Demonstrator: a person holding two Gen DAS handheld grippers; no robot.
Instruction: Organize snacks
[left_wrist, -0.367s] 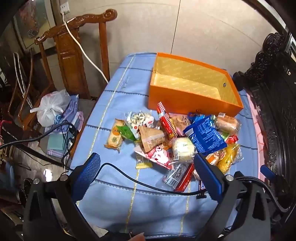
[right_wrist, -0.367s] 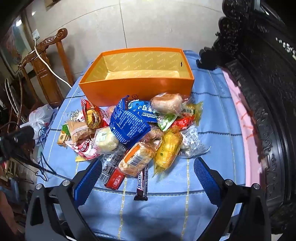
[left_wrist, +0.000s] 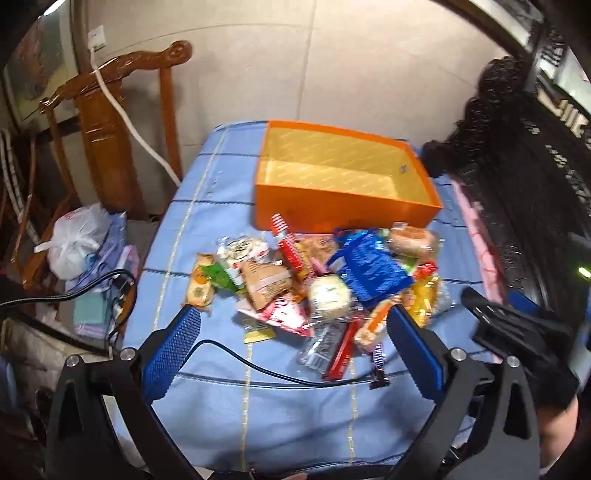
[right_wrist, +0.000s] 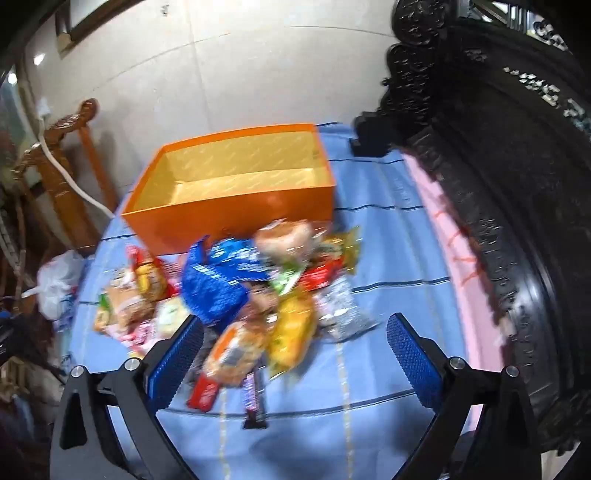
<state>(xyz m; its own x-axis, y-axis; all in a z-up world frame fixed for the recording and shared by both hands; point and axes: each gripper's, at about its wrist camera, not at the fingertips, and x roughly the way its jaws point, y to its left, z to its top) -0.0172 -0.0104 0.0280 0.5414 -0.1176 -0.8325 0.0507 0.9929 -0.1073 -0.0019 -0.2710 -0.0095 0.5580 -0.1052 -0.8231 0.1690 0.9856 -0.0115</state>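
An empty orange box (left_wrist: 343, 210) (right_wrist: 236, 218) stands at the far side of a blue cloth-covered table (left_wrist: 221, 406). In front of it lies a pile of several wrapped snacks, among them a blue packet (left_wrist: 369, 269) (right_wrist: 218, 291), a round bun (left_wrist: 413, 240) (right_wrist: 284, 236), a yellow packet (right_wrist: 295, 332) and a red bar (left_wrist: 341, 350). My left gripper (left_wrist: 291, 336) hovers open above the pile's near edge. My right gripper (right_wrist: 295, 339) is open too, over the near right snacks, and shows at the right of the left wrist view (left_wrist: 517, 332). Neither holds anything.
A carved wooden chair (left_wrist: 110, 122) with a white cable stands left of the table, with a white plastic bag (left_wrist: 77, 240) and clutter below. Dark carved furniture (right_wrist: 498, 184) borders the right side. A black cable (left_wrist: 240, 362) crosses the near cloth.
Both grippers have moved forward, closer to the snack pile. The right gripper has come into the left wrist view. Both stay open.
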